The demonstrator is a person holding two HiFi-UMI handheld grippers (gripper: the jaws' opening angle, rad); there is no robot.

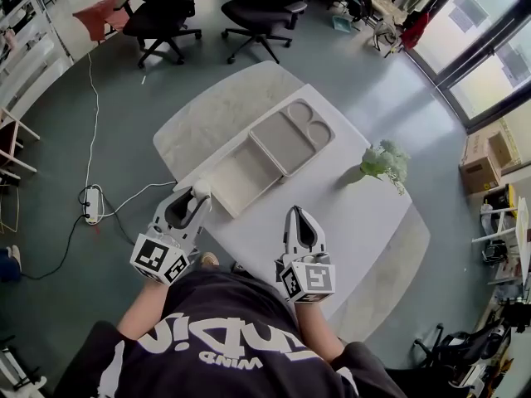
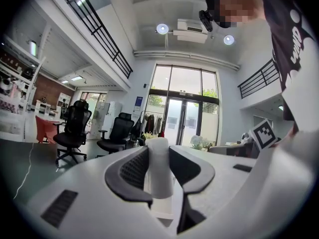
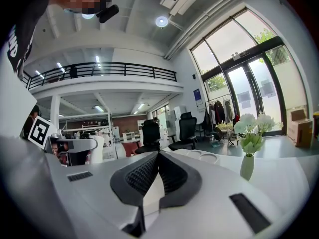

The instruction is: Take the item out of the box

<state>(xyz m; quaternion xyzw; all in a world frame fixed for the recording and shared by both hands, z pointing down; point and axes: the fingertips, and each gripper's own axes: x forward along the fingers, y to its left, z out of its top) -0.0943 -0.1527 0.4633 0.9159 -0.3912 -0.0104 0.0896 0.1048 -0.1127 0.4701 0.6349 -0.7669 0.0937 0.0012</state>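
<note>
My left gripper (image 1: 197,196) hangs over the table's near left edge, shut on an upright white cylinder (image 1: 202,191). In the left gripper view the white cylinder (image 2: 160,176) stands between the dark pads (image 2: 133,169), which press on both its sides. Just beyond it lies the open grey box (image 1: 246,168), its shallow base showing nothing inside. The hinged half with round recesses (image 1: 292,134) lies flat beside it. My right gripper (image 1: 299,215) is over the table's near edge, shut with nothing in it; its pads (image 3: 144,176) meet.
A white vase of flowers (image 1: 384,162) stands on the white table (image 1: 348,214) at the right. Two black office chairs (image 1: 162,11) stand beyond the table. A power strip and cable (image 1: 91,204) lie on the floor at the left. Cardboard boxes (image 1: 489,152) sit far right.
</note>
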